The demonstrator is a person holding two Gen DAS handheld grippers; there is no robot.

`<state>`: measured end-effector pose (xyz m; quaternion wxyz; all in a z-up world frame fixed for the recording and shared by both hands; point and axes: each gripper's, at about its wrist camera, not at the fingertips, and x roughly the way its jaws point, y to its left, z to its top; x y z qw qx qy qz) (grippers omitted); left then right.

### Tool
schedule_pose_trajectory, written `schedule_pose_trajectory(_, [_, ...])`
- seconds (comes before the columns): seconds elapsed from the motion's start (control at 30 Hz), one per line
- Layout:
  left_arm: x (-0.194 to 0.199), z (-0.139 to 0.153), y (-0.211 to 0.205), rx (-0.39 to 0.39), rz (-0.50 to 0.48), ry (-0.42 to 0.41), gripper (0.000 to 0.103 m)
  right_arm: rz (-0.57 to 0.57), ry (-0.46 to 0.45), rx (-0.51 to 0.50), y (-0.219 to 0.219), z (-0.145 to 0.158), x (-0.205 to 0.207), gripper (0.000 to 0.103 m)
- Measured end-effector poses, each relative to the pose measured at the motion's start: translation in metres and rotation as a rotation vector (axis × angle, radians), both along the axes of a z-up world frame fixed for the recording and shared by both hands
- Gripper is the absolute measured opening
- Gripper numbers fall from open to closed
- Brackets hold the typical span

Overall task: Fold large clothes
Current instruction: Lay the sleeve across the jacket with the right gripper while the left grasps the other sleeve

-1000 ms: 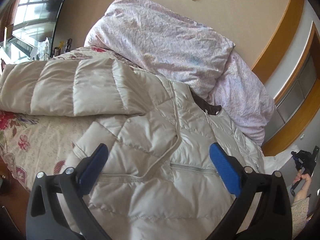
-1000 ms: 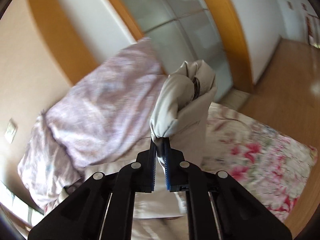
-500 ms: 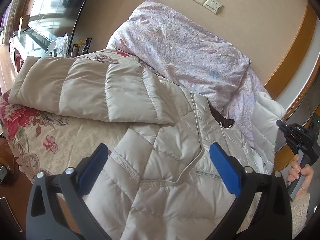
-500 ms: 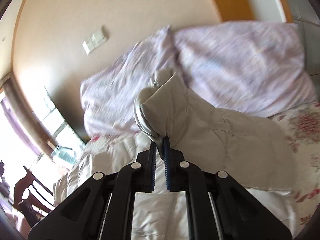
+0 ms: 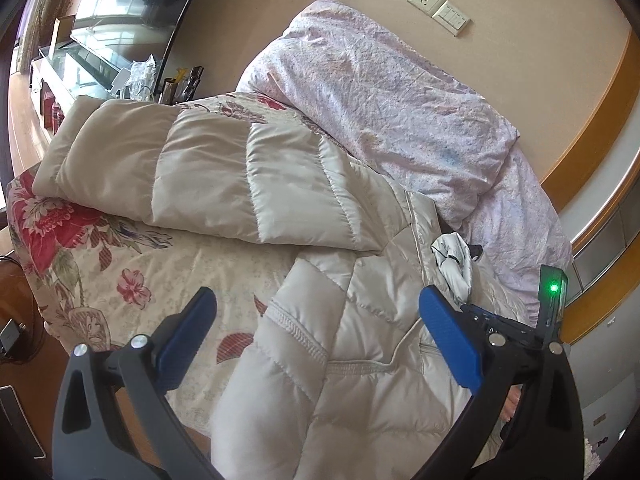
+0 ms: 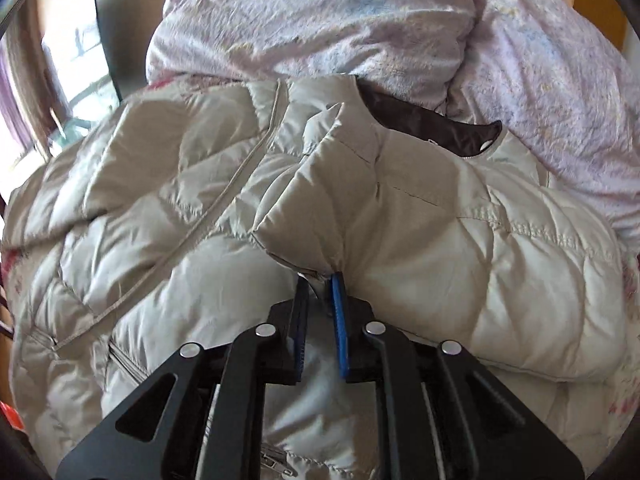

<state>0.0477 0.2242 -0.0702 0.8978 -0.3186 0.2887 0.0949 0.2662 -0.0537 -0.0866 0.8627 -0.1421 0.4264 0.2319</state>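
My left claw (image 5: pixel 318 322) hangs wide apart over the bed, nothing between its blue pads, with the hem of the beige puffer jacket (image 5: pixel 360 340) right below it. The jacket lies spread across the floral bedspread (image 5: pixel 132 264), one sleeve (image 5: pixel 192 176) stretched flat out toward the far left edge of the bed, collar end up against the heaped lilac duvet (image 5: pixel 392 92).

My right claw (image 6: pixel 320 292) is down on the jacket's chest, and its jaws are opening now: there's a narrow gap, with a pinch of the other sleeve (image 6: pixel 340 208) still sitting between the pads. That sleeve is folded across the jacket's front, its cuff end bunched at my fingertips. The dark brown collar lining (image 6: pixel 432 128) shows just beyond, next to the duvet.

From the left side I can see my right claw's black frame and a green light (image 5: pixel 554 289) at the jacket's right edge.
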Motion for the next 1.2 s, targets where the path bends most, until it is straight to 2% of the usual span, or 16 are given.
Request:
schedule_pose_trajectory(0.03, [-0.001, -0.001, 0.003, -0.003, 0.007, 0.001, 0.101, 0.024, -0.008, -0.025, 0.003, 0.002, -0.004, 0.031])
schedule_pose_trajectory(0.07, [-0.001, -0.001, 0.006, -0.005, 0.016, 0.003, 0.101, 0.047, -0.007, -0.023, 0.004, 0.008, -0.008, 0.034])
schedule_pose_trajectory(0.1, [-0.003, -0.002, 0.009, -0.008, 0.025, 0.002, 0.101, 0.065, 0.003, 0.008, 0.001, 0.014, -0.009, 0.041])
schedule_pose_trajectory(0.2, [-0.006, -0.004, 0.018, -0.018, 0.054, 0.008, 0.101, 0.033, 0.012, 0.178, -0.019, 0.039, -0.003, 0.042])
schedule_pose_trajectory(0.27, [-0.007, -0.007, 0.026, -0.033, 0.072, 0.016, 0.101, -0.061, -0.021, 0.22, -0.034, 0.048, 0.01, 0.042])
schedule_pose_trajectory(0.33, [-0.009, -0.009, 0.033, -0.046, 0.089, 0.018, 0.101, -0.172, -0.031, 0.207, -0.044, 0.045, 0.028, 0.042])
schedule_pose_trajectory(0.4, [-0.01, -0.013, 0.041, -0.06, 0.114, 0.024, 0.101, -0.231, -0.004, 0.187, -0.045, 0.034, 0.044, 0.042])
schedule_pose_trajectory(0.5, [-0.013, -0.019, 0.056, -0.107, 0.155, 0.025, 0.101, -0.206, 0.061, 0.112, -0.022, 0.001, 0.055, 0.042])
schedule_pose_trajectory(0.53, [-0.014, -0.022, 0.061, -0.129, 0.166, 0.022, 0.1, -0.202, 0.055, 0.051, -0.011, -0.01, 0.053, 0.043])
schedule_pose_trajectory(0.57, [-0.015, -0.024, 0.066, -0.153, 0.176, 0.019, 0.1, -0.197, 0.011, -0.011, -0.002, -0.017, 0.049, 0.043])
schedule_pose_trajectory(0.63, [-0.018, -0.03, 0.078, -0.205, 0.202, 0.013, 0.1, -0.186, -0.05, -0.088, 0.011, -0.024, 0.043, 0.043])
schedule_pose_trajectory(0.67, [-0.019, -0.032, 0.084, -0.232, 0.217, 0.009, 0.1, -0.187, -0.048, -0.099, 0.013, -0.025, 0.044, 0.043])
schedule_pose_trajectory(0.83, [-0.021, -0.04, 0.11, -0.312, 0.295, 0.0, 0.099, -0.191, 0.029, -0.013, -0.003, -0.024, 0.055, 0.044])
schedule_pose_trajectory(0.97, [-0.019, -0.045, 0.13, -0.375, 0.347, 0.005, 0.095, -0.192, 0.029, 0.019, -0.008, -0.025, 0.054, 0.044])
schedule_pose_trajectory(1.07, [-0.016, -0.051, 0.141, -0.424, 0.372, 0.005, 0.088, -0.193, 0.021, 0.027, -0.007, -0.025, 0.052, 0.044])
schedule_pose_trajectory(1.2, [-0.014, -0.054, 0.153, -0.458, 0.421, -0.004, 0.073, -0.197, 0.009, 0.04, -0.008, -0.025, 0.05, 0.045])
